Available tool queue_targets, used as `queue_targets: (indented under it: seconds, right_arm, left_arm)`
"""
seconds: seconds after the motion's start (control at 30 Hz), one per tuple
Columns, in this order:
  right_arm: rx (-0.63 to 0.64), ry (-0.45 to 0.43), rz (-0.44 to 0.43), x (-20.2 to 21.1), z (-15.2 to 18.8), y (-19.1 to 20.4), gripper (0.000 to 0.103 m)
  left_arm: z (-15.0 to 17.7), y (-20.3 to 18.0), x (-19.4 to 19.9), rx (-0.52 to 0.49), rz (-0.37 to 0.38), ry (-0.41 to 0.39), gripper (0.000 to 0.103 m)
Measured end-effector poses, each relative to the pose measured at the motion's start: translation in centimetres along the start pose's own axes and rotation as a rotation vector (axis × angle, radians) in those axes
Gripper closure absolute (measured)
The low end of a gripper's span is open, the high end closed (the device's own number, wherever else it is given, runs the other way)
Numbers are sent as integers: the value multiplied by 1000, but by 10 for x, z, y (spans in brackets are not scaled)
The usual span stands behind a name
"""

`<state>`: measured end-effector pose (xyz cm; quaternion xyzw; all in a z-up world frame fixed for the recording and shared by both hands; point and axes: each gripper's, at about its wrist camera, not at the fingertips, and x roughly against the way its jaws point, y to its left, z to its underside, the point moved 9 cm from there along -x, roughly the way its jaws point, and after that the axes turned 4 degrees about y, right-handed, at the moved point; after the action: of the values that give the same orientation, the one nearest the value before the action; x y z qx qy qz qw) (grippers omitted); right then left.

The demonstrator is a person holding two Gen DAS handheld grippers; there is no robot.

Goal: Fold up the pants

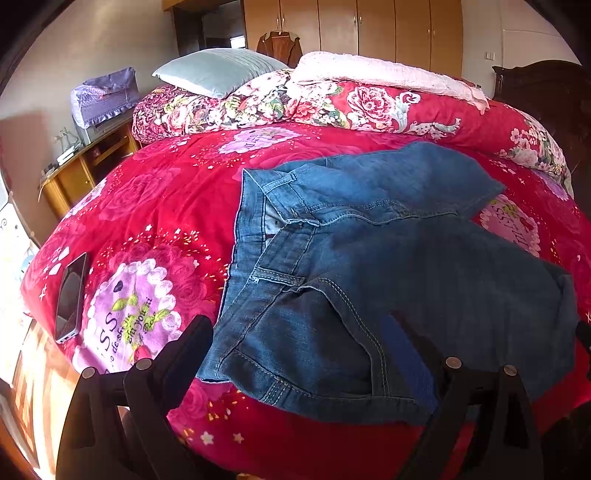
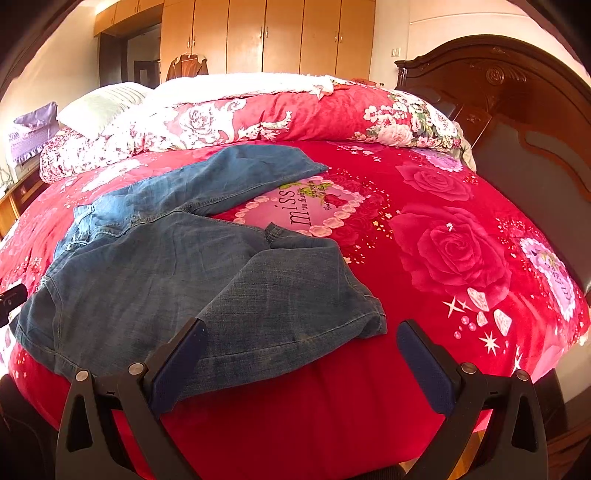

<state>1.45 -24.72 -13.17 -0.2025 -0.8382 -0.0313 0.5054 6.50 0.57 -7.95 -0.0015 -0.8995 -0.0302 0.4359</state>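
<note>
While both tools gaped wide and held nothing, the jeans (image 1: pixel 369 266) lay spread on the bed (image 2: pixel 443 229), legs splayed apart. Left tool (image 1: pixel 314 354) hovered over the waistband, right tool (image 2: pixel 299 350) at a leg hem. Pinching one denim layer would likely skew the fold.

Home bedroom: bed (image 1: pixel 155 206), wardrobe (image 1: pixel 369 26).

bright warm daylight, strong fisheye bend and dark vignette at corners. white blanket (image 2: pixel 236 86) far beyond the right claw (image 2: pixel 301 363) blown out; floor left of left claw (image 1: pixel 306 363) glares. slightly soft overall.
</note>
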Motion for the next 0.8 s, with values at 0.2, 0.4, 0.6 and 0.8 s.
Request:
queue_targets:
  seconds: [0.2, 0.4, 0.6, 0.8]
  right_arm:
    - [0, 2, 3, 0, 0, 0, 0]
    - [-1, 4, 4, 0, 0, 0, 0]
    - [-3, 4, 5, 0, 0, -1, 0]
    - [-3, 5, 5, 0, 1, -1, 0]
  left_arm:
    - [1, -1, 0, -4, -1, -2, 9]
    - [1, -2, -1, -6, -2, 3, 9]
    - [2, -2, -1, -8, 0, 7, 9]
    - [2, -2, -1, -8, 0, 10, 8]
